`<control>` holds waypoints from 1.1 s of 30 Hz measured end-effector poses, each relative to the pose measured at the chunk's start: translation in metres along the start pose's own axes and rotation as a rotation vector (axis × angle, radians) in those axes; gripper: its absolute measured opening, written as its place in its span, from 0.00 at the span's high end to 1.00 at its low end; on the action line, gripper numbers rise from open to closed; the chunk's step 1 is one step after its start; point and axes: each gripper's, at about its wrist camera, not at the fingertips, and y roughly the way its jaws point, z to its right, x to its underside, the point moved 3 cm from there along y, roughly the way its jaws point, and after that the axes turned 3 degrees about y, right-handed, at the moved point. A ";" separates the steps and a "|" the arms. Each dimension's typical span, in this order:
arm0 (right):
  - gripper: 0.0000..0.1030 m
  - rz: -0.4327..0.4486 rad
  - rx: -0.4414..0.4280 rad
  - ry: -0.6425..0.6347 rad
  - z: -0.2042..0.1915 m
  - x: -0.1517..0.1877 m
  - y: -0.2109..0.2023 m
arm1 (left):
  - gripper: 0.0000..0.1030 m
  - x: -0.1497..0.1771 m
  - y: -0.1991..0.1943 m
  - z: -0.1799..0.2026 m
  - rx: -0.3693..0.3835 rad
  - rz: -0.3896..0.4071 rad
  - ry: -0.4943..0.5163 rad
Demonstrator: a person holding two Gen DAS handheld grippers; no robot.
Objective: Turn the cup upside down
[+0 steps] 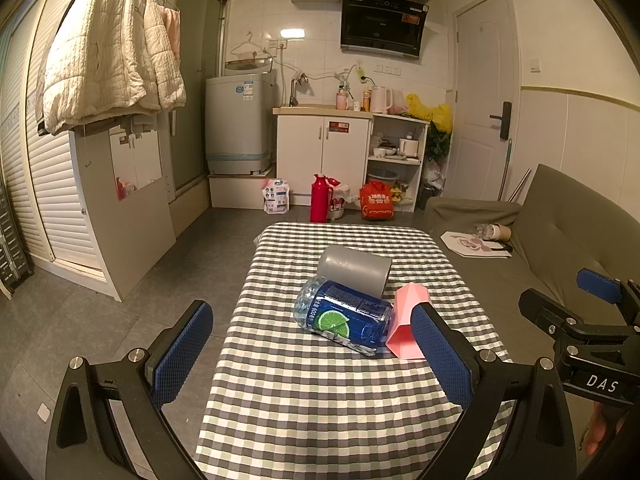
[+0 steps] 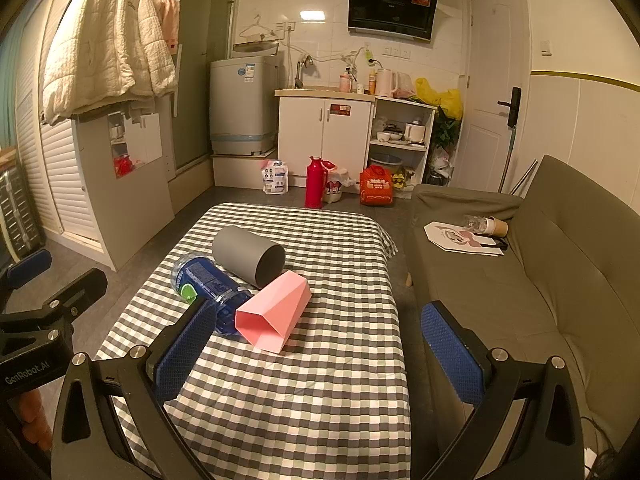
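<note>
A grey round cup point(image 1: 356, 270) point(image 2: 248, 255) lies on its side on the checked table point(image 1: 320, 400) point(image 2: 300, 380). A pink faceted cup point(image 2: 274, 315) point(image 1: 406, 322) lies on its side in front of it, mouth towards me. A blue-labelled plastic bottle point(image 1: 344, 320) point(image 2: 206, 282) lies between them. My left gripper point(image 1: 312, 354) is open and empty, short of the bottle. My right gripper point(image 2: 316, 354) is open and empty, short of the pink cup. The right gripper also shows at the right edge of the left wrist view point(image 1: 592, 320).
A grey sofa point(image 2: 540, 280) stands right of the table with a paper bag point(image 2: 464, 240) and a tube on it. A red thermos point(image 2: 315, 182), bags and kitchen cabinets point(image 2: 326, 132) are beyond the table's far end. A louvred wardrobe point(image 1: 48, 184) stands at left.
</note>
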 end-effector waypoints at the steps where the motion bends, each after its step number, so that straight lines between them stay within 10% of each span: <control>1: 0.00 -0.001 -0.001 -0.001 -0.001 0.000 0.000 | 0.01 0.000 0.000 0.000 -0.001 -0.001 0.000; 17: 0.00 -0.008 -0.070 -0.028 -0.003 -0.017 0.013 | 0.01 -0.007 0.022 -0.019 -0.034 -0.015 -0.061; 33: 0.01 -0.212 -0.299 -0.381 -0.068 -0.048 0.164 | 0.01 0.008 0.135 -0.068 -0.107 -0.264 -0.123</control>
